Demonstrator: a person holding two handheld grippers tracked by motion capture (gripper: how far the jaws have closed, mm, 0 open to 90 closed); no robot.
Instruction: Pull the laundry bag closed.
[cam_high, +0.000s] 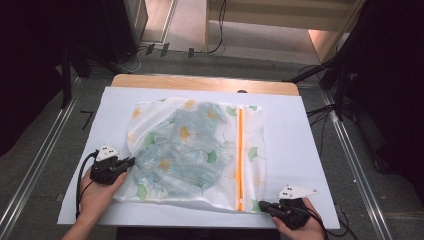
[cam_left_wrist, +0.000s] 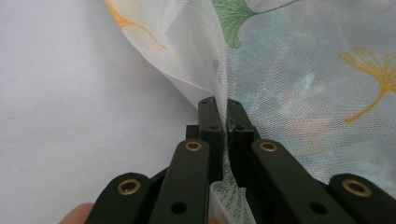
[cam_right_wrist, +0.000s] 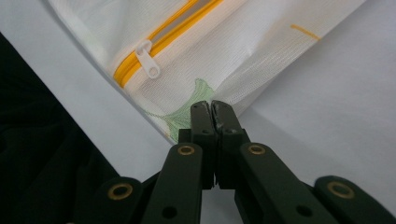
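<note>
My left tongs (cam_high: 131, 161) are clamped on the left edge of the mesh bag (cam_high: 195, 150), my right tongs (cam_high: 261, 204) pinch its near right corner beside the orange zip (cam_high: 240, 155). The bag lies flat mid-table (cam_high: 300, 145), toward the near edge. I can read no writing on it.

Grey floor (cam_high: 45, 150) with metal rails (cam_high: 357, 165), dark stands, pale wooden table (cam_high: 200, 82).

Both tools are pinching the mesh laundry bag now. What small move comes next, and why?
Probably ease the two tools apart to pull the mesh bag flat. The left tool is shut on a raised fold at the bag's left edge, the right tool on the near corner by the zipper, and the mesh between them looks rumpled.
</note>
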